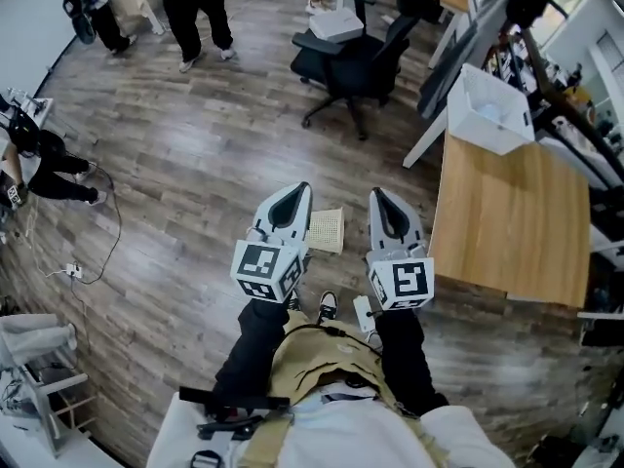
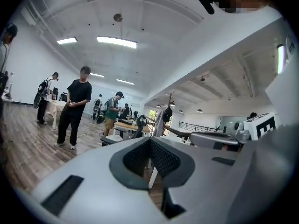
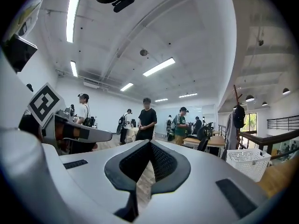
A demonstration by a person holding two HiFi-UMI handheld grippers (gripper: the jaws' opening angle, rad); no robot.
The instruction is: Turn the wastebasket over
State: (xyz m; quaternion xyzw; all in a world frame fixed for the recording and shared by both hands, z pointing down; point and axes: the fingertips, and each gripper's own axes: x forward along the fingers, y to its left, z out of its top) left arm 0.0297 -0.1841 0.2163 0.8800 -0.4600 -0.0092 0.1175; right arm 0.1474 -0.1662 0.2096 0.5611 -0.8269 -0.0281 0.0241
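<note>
Clenched on nothing, the grey left gripper (image 2: 150,140) and grey right gripper (image 3: 149,143) hover level, well apart from the white perforated plastic wastebasket (image 1: 490,113), upright on the wooden desk (image 1: 507,213). Advice: open jaws, grip opposite rims, rotate evenly.

Floor (image 1: 195,135): wood planks, matt, grey-brown grain.
Desk (image 1: 507,222): pale wood, smooth.
Basket (image 1: 487,115): white plastic, latticed.
Left gripper (image 1: 297,191), right gripper (image 1: 378,195): matt grey plastic shells; black ribbed pads (image 3: 161,161).

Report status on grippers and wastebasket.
Left gripper shut, empty; right gripper shut, empty. Wastebasket upright on wooden table, not held. Office chair stands near table.
</note>
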